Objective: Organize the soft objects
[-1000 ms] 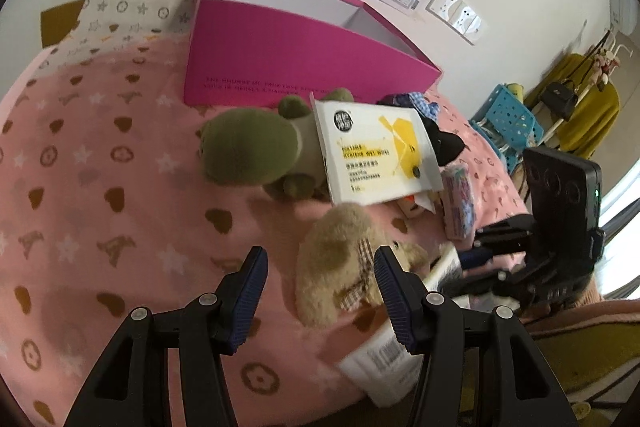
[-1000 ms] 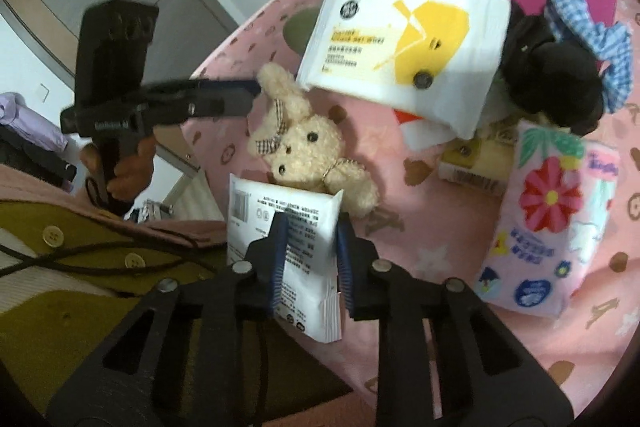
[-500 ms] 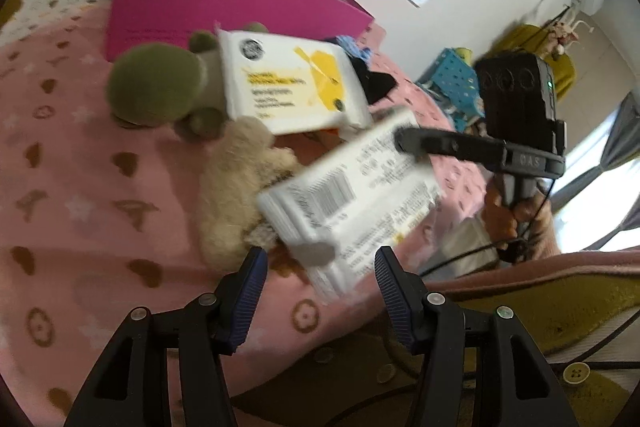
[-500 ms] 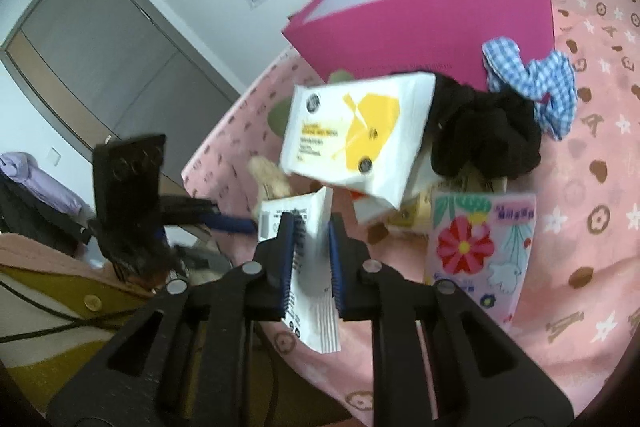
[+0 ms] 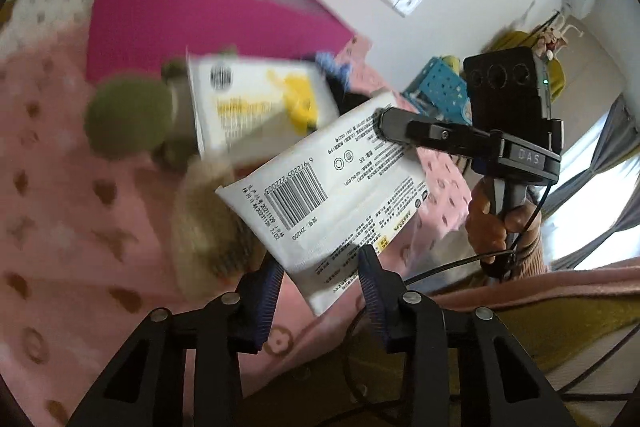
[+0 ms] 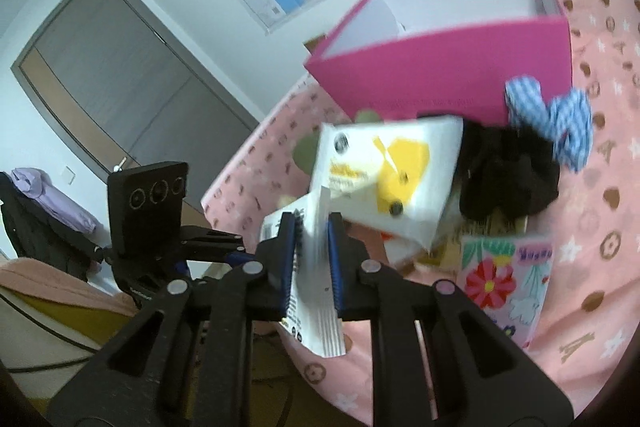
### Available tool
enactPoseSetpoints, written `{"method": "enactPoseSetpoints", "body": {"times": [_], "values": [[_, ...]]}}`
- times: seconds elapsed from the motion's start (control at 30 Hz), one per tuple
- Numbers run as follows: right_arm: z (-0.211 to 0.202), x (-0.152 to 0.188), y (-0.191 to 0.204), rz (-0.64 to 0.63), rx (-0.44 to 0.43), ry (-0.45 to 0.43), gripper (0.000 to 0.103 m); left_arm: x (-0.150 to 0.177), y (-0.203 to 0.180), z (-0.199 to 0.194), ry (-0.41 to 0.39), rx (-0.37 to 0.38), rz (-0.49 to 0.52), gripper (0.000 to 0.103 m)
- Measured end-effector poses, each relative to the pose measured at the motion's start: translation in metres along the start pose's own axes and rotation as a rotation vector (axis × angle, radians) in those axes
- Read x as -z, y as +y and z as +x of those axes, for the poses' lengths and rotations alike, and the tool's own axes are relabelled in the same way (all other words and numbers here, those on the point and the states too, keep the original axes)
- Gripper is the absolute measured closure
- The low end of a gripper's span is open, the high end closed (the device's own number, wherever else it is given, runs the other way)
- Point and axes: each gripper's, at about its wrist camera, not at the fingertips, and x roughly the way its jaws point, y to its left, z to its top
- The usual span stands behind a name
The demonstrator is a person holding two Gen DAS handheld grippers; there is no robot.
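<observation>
The right hand-held gripper (image 6: pixel 312 231) is clenched on a flat white wipes pack (image 5: pixel 328 183), its pads pinching one short edge so the pack hangs free of the pink bedspread (image 5: pixel 60 227) instead of lying on it. That edge grip suits a soft, floppy pouch: it leaves the rest of the pack exposed, barcode side toward the left wrist camera. The left hand-held gripper (image 5: pixel 320 279) sits just under the pack's lower corner, its jaws having just been closing, with that corner between the blue pads; the pads do not appear to press on it yet, so I read this one as not yet grasping. The likely reason for two grippers at one pack is a handover or a steadying second hold, though which is meant cannot be told. Beyond the right hand-held gripper, farther along its fingers, lies a second white pack with a yellow print (image 6: pixel 384 167), tilted up on the pile, with a black soft bundle (image 6: pixel 508 175) and a blue checked cloth (image 6: pixel 556 127) to its right and a floral tissue packet (image 6: pixel 504 279) nearer, just right of the fingers. A green plush toy (image 5: pixel 128 119) and a blurred beige plush (image 5: pixel 200 219) lie ahead and left of the left hand-held gripper. Behind everything stands the open magenta box (image 6: pixel 440 67), empty as far as can be seen, and probably the place meant for these soft things.
</observation>
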Motion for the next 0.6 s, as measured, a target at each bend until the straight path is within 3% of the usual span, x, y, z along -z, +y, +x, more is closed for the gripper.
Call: {"method": "enactPoseSetpoints", "body": {"times": [0.3, 0.6], "values": [[-0.009, -0.057, 0.006, -0.027, -0.005, -0.128, 0.083, -0.067, -0.002, -0.031, -0.112, -0.13, 0.122, 0.064], [0.01, -0.133, -0.011, -0.017, 0.034, -0.209, 0.08, -0.151, 0.023, -0.044, -0.196, -0.291, 0.158, 0.064]]}}
